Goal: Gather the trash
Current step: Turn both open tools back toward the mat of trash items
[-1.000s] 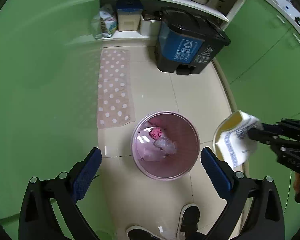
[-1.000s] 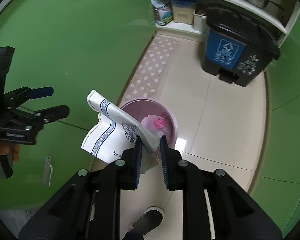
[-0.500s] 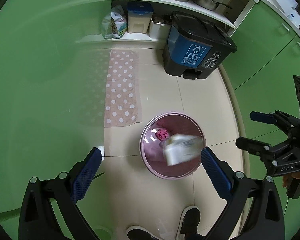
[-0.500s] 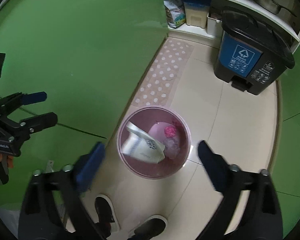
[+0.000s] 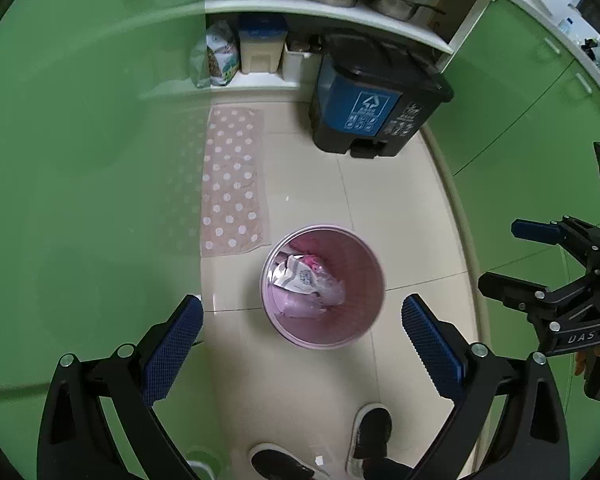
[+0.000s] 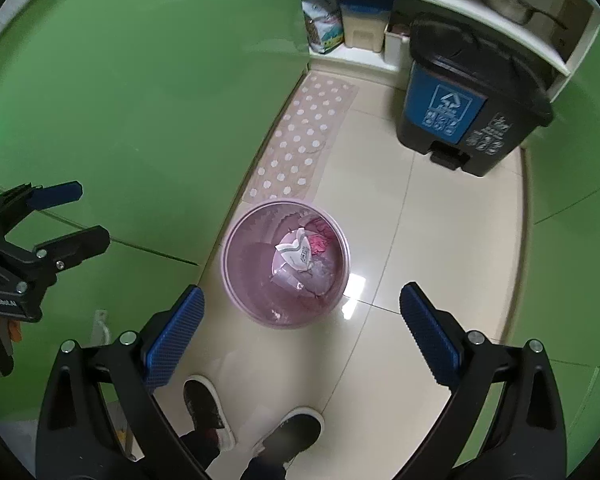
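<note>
A round pink bin [image 5: 376, 280] [image 6: 236, 280] stands on the tiled floor below both grippers. Inside it lies a white paper bag with blue print [image 5: 298, 278] [image 6: 296, 254], on top of pink and clear trash. My left gripper [image 5: 302, 344] hangs high above the bin, open, with nothing between its blue pads. My right gripper [image 6: 302, 332] is open wide above the bin too, empty. Each gripper shows in the other's view: the right gripper [image 5: 500, 256] at the right edge, the left gripper [image 6: 88, 216] at the left edge.
A black and blue pedal bin [image 5: 376, 100] [image 6: 468, 108] stands at the back by white shelves [image 5: 320, 4] with pots and containers. A pink dotted mat [image 5: 232, 180] [image 6: 304, 140] lies along green cabinet doors. The person's dark shoes [image 6: 204, 412] stand near the bin.
The right gripper opened and let go of the white paper bag, which fell into the pink bin. Both grippers rose, so the bin looks smaller and farther down.
</note>
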The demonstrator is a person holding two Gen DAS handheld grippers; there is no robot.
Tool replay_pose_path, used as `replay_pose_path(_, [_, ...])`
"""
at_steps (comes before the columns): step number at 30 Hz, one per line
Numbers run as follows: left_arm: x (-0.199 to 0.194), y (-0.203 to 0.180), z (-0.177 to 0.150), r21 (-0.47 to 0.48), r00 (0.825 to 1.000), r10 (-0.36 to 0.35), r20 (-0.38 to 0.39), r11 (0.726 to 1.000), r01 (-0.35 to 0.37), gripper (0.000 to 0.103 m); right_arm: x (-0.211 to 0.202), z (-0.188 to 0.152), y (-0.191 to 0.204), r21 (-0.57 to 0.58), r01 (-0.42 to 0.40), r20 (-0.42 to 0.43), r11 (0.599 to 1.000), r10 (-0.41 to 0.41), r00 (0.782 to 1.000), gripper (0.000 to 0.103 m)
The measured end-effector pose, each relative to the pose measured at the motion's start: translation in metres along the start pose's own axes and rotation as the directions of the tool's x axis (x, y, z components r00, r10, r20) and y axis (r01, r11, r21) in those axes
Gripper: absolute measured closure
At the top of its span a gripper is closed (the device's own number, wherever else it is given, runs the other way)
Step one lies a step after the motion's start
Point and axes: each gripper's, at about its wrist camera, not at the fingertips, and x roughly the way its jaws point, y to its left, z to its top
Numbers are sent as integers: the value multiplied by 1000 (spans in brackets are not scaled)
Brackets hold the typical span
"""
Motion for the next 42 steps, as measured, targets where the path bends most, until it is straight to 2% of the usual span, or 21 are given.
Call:
replay_pose_path(5, [-74, -18, -3, -6, 1000, -4, 13, 1000, 5, 7, -84, 1, 14, 8, 9, 17, 1000, -10, 1000, 7])
replay_pose_path(9, [-157, -40, -11, -18, 999, -9, 46, 1000, 10, 7, -163, -1, 32, -11, 2, 44, 1000, -1, 999, 5])
replay_pose_path(13, [-232, -46, -19, -51, 995, 6, 99, 999, -1, 7, -239, -2, 60, -74, -15, 82, 997, 21, 996, 5])
replay_pose_path(17, [-304, -40, -32, -102, 985, 62, 161, 994, -46, 7, -310, 2, 102, -171, -53, 130, 984, 76, 989, 4])
replay_pose_path(21, [-367, -13, -55, -201, 965, 152, 214, 974, -109, 7, -349, 9, 141, -258, -105, 159, 960, 149, 976, 3])
replay_pose_path(28, [-442, 46, -112, -369, 921, 310, 236, 905, -210, 7, -385, 24, 240, -426, -196, 158, 883, 286, 945, 3])
replay_pose_path(33, [-482, 99, -149, -462, 889, 394, 231, 849, -256, 7, -388, 28, 304, -499, -224, 139, 837, 332, 933, 3])
replay_pose_path(36, [-502, 124, -169, -490, 875, 423, 236, 829, -269, 7, -385, 30, 340, -535, -226, 128, 814, 343, 931, 3])
replay_pose_path(42, [-512, 167, -195, -529, 869, 441, 226, 804, -271, 7, -370, 35, 407, -580, -232, 109, 781, 356, 928, 3])
